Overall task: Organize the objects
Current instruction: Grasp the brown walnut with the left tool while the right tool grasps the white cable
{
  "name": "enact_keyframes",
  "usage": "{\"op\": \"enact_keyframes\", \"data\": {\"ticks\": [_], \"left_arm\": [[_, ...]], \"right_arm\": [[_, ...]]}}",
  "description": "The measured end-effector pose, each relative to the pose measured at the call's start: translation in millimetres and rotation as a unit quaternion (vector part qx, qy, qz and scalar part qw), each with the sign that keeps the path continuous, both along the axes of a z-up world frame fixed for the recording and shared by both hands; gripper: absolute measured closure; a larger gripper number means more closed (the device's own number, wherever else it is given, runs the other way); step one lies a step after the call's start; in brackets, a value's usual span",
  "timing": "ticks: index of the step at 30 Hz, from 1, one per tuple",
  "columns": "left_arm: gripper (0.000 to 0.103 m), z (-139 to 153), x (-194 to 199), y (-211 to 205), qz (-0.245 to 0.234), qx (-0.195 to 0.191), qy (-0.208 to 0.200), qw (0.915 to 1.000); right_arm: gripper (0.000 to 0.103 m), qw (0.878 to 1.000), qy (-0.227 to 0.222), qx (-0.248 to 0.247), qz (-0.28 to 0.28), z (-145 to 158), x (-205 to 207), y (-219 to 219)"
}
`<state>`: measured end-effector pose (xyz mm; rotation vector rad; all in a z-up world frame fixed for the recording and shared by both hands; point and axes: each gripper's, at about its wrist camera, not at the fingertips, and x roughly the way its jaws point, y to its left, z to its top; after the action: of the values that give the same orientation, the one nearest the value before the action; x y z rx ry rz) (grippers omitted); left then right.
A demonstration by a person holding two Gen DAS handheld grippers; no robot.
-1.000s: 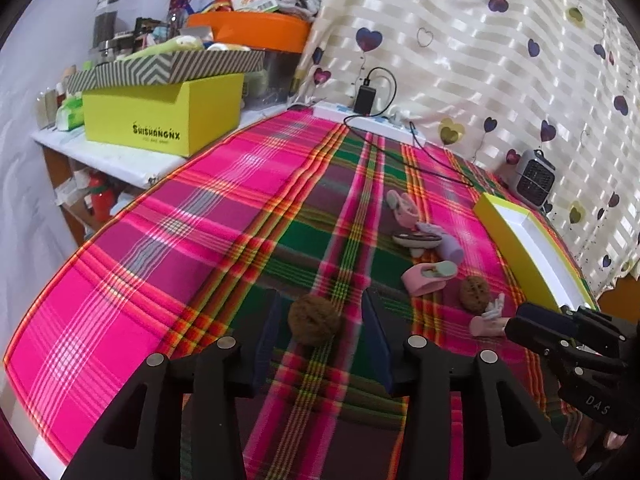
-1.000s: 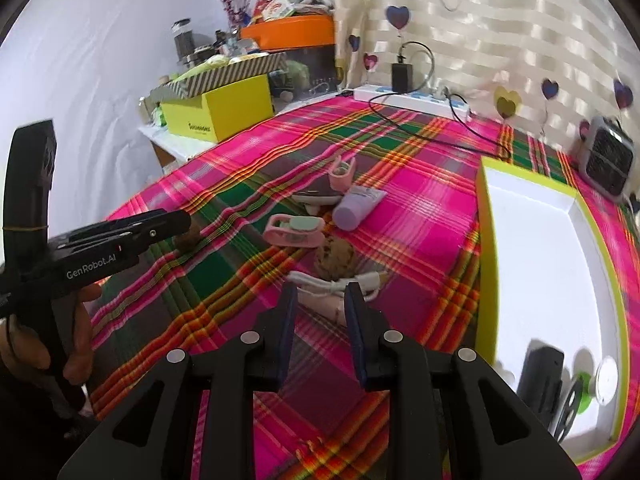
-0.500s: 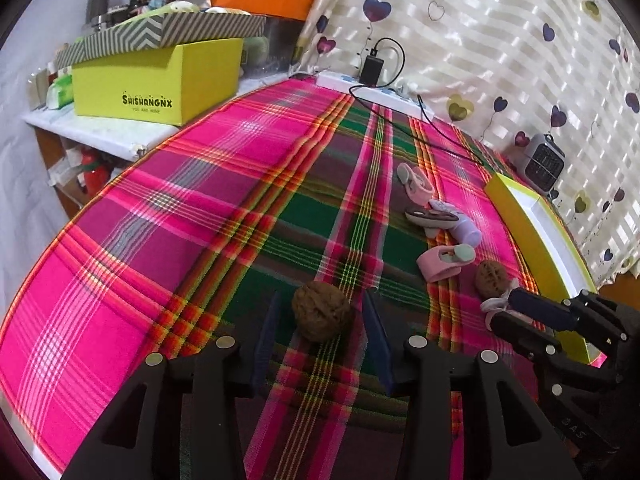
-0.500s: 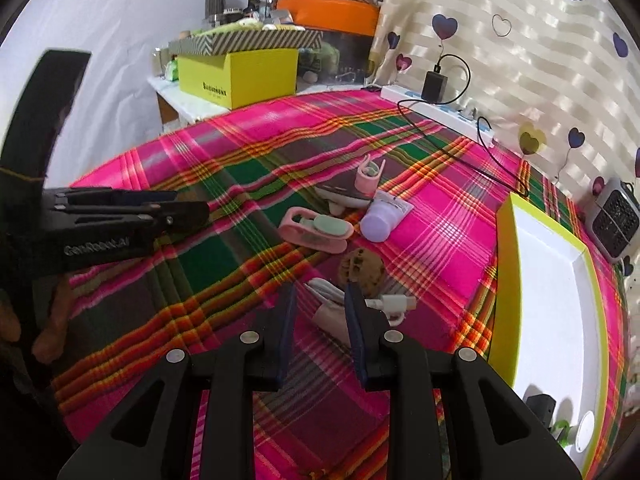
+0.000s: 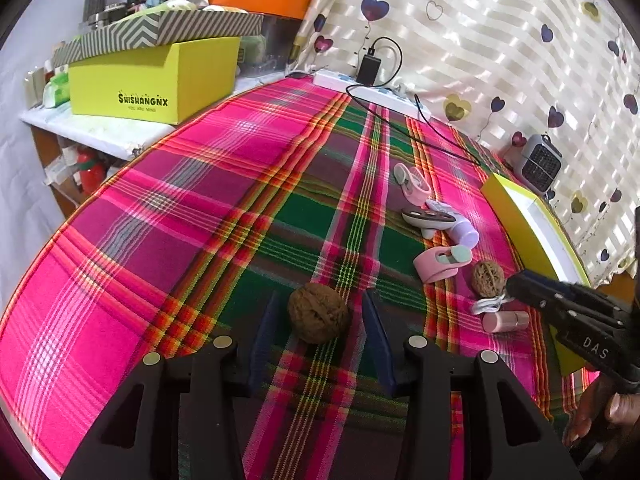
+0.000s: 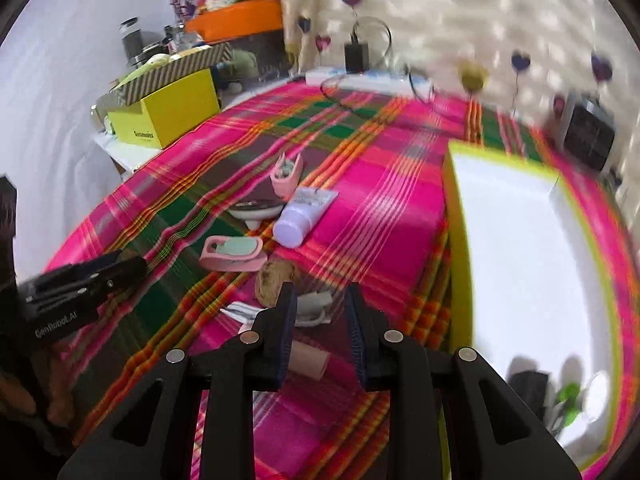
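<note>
A brown walnut [image 5: 318,313] lies on the plaid cloth between the fingers of my open left gripper [image 5: 318,306]; the pads stand clear of it on both sides. My right gripper [image 6: 320,300] is open over a pink tube with a white cable [image 6: 308,356], just in front of a second walnut [image 6: 274,280]. The right gripper also shows in the left wrist view [image 5: 560,304], with the pink tube [image 5: 506,321] beside it. A lilac tube [image 6: 302,218], pink clips [image 6: 234,252] and a small brush [image 6: 254,210] lie beyond.
A yellow tray with a white floor [image 6: 516,240] stands to the right, holding small items at its near end. A yellow box [image 5: 152,80], a power strip [image 5: 368,94] with cables and a small heater [image 5: 538,162] line the far edge.
The left gripper has moved forward so the walnut now sits between its fingers. The right gripper has opened wider and moved forward over the pink tube and cable; its view is blurred.
</note>
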<state>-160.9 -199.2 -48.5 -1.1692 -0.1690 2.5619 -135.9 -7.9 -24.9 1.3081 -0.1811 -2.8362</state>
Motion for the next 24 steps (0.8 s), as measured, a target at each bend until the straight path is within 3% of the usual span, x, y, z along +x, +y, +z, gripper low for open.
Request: {"op": "enact_keyframes", "data": {"ticks": [6,10,15,18,19,24], "left_arm": [[0.062,-0.1,-0.4,-0.2,-0.001,0.001,0.0,1.0],[0.062,0.3,0.2,1.4,-0.006,-0.001,0.0,1.0],[0.062,0.4,-0.2,6.8,-0.018,-0.004,-0.001,0.9998],[0.067,0.2,-0.4,9.5,-0.021,-0.009,-0.001,0.9997],[0.075,-0.1,-0.6,9.5,-0.022,-0.01,-0.001,0.9997],[0.075,-0.5,0.3,11.8,-0.029,-0.012,0.001,0.9995]], "right_arm": [[0.077,0.999,-0.01,-0.045,0.008,-4.8,-4.5,-1.8],[0.065,0.998,-0.013,-0.06,-0.005,-7.8,-6.3,3.3],[0.065,0.996,-0.013,-0.084,-0.004,-9.5,-8.9,6.7],[0.069,0.995,-0.011,-0.095,0.005,-10.7,-10.4,6.5],[0.078,0.995,-0.008,-0.101,0.011,-10.4,-10.4,5.8],[0.079,0.996,-0.001,-0.085,0.029,-8.8,-7.2,-2.4]]}}
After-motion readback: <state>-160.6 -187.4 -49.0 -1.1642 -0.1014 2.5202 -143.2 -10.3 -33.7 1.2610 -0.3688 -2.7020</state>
